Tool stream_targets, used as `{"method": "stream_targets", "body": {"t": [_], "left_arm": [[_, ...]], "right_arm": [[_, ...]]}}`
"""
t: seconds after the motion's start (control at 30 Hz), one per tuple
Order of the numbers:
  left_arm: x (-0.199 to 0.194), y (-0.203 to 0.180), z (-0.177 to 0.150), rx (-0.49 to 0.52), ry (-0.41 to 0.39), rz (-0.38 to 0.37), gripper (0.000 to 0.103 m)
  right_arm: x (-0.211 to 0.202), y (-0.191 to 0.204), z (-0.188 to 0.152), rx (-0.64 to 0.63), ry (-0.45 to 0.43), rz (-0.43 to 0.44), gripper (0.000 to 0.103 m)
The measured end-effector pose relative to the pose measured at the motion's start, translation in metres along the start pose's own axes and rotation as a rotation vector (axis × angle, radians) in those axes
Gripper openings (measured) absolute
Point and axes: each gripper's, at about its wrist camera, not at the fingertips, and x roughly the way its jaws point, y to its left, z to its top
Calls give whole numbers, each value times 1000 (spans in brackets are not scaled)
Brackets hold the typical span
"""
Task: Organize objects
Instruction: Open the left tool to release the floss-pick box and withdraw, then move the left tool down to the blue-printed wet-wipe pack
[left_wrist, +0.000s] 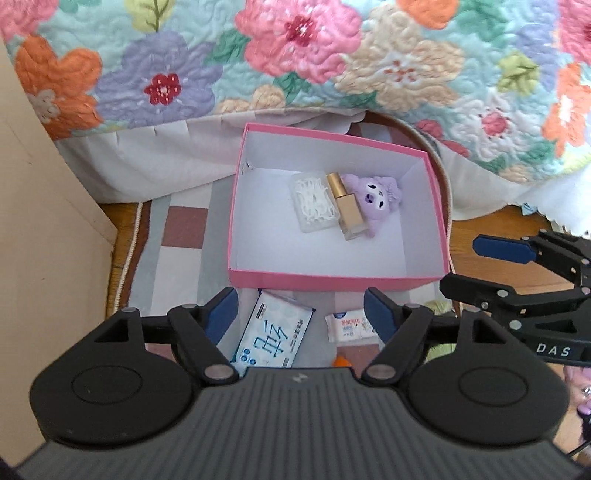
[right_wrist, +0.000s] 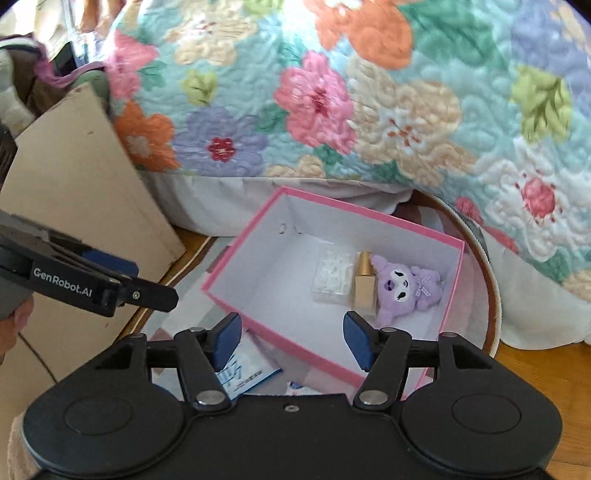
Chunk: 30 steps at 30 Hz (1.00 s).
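A pink box (left_wrist: 332, 282) (right_wrist: 236, 301) with a white inside sits on a rug. It holds a clear case of white floss picks (left_wrist: 314, 203) (right_wrist: 332, 277), a gold bottle (left_wrist: 347, 206) (right_wrist: 364, 284) and a purple plush toy (left_wrist: 375, 195) (right_wrist: 406, 288). My left gripper (left_wrist: 301, 314) is open and empty, above a blue-and-white tissue pack (left_wrist: 273, 339) (right_wrist: 243, 373) and a small white wipes packet (left_wrist: 347, 326) in front of the box. My right gripper (right_wrist: 291, 341) is open and empty over the box's near edge; it also shows in the left wrist view (left_wrist: 517, 266).
A floral quilt (left_wrist: 295, 55) (right_wrist: 369, 110) hangs over the bed behind the box. A beige cabinet side (left_wrist: 44, 203) (right_wrist: 81, 184) stands at the left. The checked rug (left_wrist: 181, 229) lies on a wooden floor (left_wrist: 491, 229). A small orange thing (left_wrist: 341, 361) peeks out by the wipes.
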Motion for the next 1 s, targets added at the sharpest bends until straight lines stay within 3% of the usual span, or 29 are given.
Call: {"method": "stream_targets", "body": {"t": [0.2,0.37,0.57,0.9,1.0], "left_arm": [[-31,-8,-21,39,-11,12,77],[-67,-18,-39,52,-42,-38,78],[-98,-25,-59,63,-77,-22,80],[-107,-27,-87,74,-58,-69,84],[-101,-26,-96,71,-50,-78,85]], "right_arm": [[-29,22,-11,-56,24,17,77],[-50,36,-21,-82,32,1,80],[-78,57,-33,-137,22,14,86],[-97,77,-54,-193,25,13,87],[-94,74,-58,-177,38,79,87]]}}
